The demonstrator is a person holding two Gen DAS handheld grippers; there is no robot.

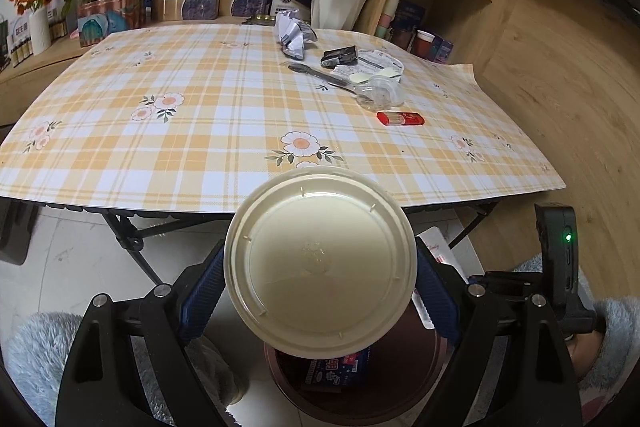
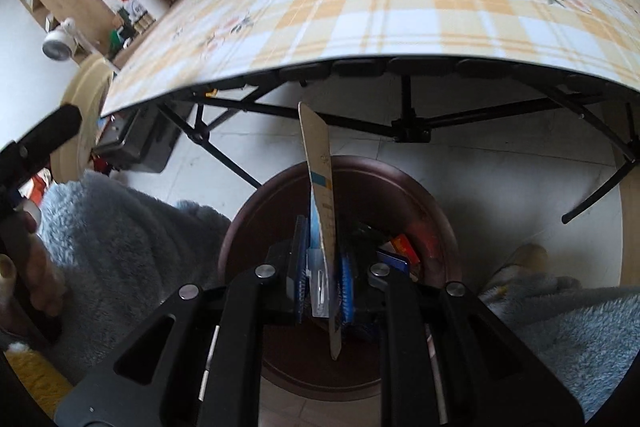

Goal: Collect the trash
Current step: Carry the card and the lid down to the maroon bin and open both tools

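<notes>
Left gripper (image 1: 320,279): clamped wide across a cream paper bowl (image 1: 320,263), bottom facing the camera, held above the brown bin (image 1: 424,379) on the floor.
Right gripper (image 2: 320,279): pinched tight on a flat card package (image 2: 322,187), edge-on and upright, over the same bin (image 2: 248,227).
Bin contents: a blue printed box and red wrappers lie inside.
Table (image 1: 200,115): checked cloth; far right side carries crumpled foil (image 1: 294,35), a black box (image 1: 340,55), a clear cup (image 1: 378,95) and a red packet (image 1: 400,118).
</notes>
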